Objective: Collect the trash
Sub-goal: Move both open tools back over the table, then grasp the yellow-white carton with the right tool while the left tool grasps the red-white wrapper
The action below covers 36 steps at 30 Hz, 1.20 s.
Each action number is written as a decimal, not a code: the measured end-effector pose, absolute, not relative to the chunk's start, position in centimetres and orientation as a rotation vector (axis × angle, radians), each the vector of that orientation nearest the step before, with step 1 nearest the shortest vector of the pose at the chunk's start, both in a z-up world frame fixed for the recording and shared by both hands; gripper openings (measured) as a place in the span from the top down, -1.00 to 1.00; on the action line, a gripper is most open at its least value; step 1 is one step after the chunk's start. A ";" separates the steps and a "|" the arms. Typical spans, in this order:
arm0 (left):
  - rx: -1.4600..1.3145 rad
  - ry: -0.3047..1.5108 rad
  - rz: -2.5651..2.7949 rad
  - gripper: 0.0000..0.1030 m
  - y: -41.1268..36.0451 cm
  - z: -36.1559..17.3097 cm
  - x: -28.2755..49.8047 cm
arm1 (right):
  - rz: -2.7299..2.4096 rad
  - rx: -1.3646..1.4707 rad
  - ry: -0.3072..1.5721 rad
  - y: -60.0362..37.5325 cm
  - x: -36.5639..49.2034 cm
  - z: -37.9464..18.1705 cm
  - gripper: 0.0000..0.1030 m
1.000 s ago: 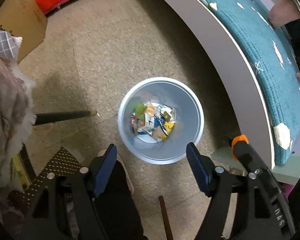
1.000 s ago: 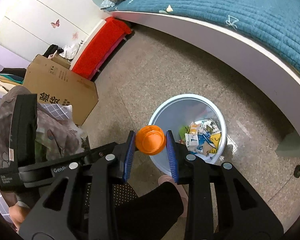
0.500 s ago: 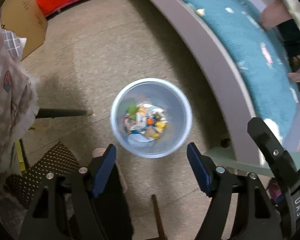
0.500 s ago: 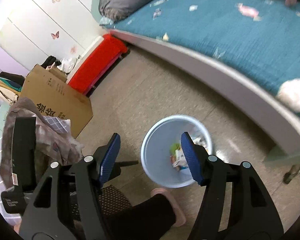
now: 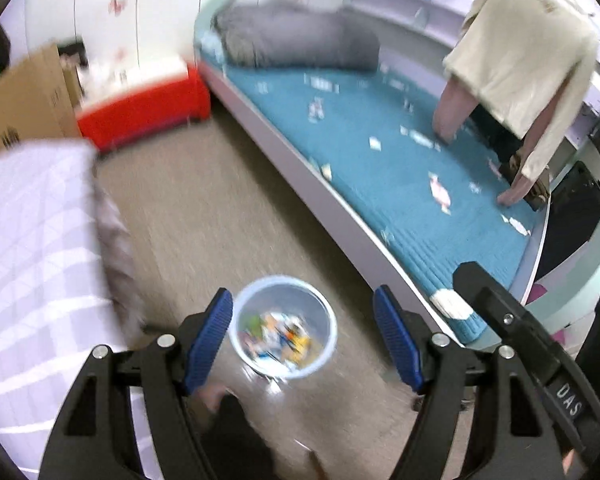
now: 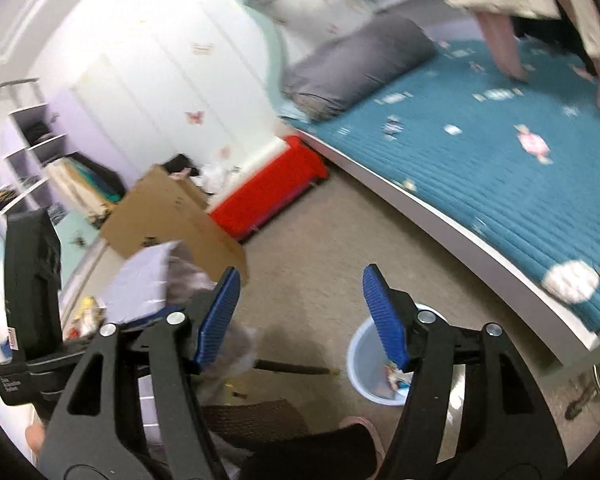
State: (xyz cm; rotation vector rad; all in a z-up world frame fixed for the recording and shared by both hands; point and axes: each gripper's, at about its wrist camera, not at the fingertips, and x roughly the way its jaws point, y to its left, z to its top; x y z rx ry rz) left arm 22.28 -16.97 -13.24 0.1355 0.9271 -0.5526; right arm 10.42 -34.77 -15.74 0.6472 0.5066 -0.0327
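Observation:
A pale blue waste bin (image 5: 327,314) stands on the floor beside the bed, with mixed colourful trash (image 5: 284,336) inside. My left gripper (image 5: 303,298) hangs high over it, open, nothing between its blue pads (image 5: 208,336). The right gripper (image 6: 300,276) is open too and holds nothing; the bin (image 6: 360,354) shows low behind its right finger. Small wrappers and paper scraps (image 5: 438,192) lie scattered on the teal bed cover (image 6: 480,184). Both views are motion-blurred.
A person in a beige top (image 5: 516,60) leans on the bed with both hands. A grey pillow (image 5: 296,40) lies at its head. A red bench (image 6: 268,192), a cardboard box (image 6: 172,220) and a clothes-draped chair (image 5: 32,240) line the left.
The right gripper opened and let go of the orange cap, which landed in the bin. Both grippers rose and tilted up, so the bin looks smaller and the bed fills more of the views.

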 end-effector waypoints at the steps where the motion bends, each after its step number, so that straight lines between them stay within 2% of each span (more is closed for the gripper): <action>1: 0.147 0.897 -0.538 -0.39 -16.0 -12.1 22.1 | -0.016 0.634 0.501 -33.9 10.6 -14.8 -0.26; 8: 0.105 0.815 -0.379 -0.41 -4.0 -6.7 23.2 | 0.153 0.507 0.499 -25.2 14.2 -9.6 -0.27; 14: 0.068 0.810 -0.167 -0.41 8.1 -4.9 24.9 | 0.356 0.415 0.582 -14.8 19.7 -7.0 -0.27; 23: -0.073 0.823 0.082 -0.47 24.6 -4.2 27.9 | 0.531 0.345 0.693 -2.5 26.9 -6.3 -0.30; 29: -0.153 0.866 0.132 -0.47 30.3 -4.7 30.7 | 0.597 0.380 0.806 3.3 32.8 -7.4 -0.30; 36: -0.207 0.872 0.143 -0.47 32.3 -5.5 33.1 | 0.619 0.462 0.923 8.1 39.7 -9.3 -0.30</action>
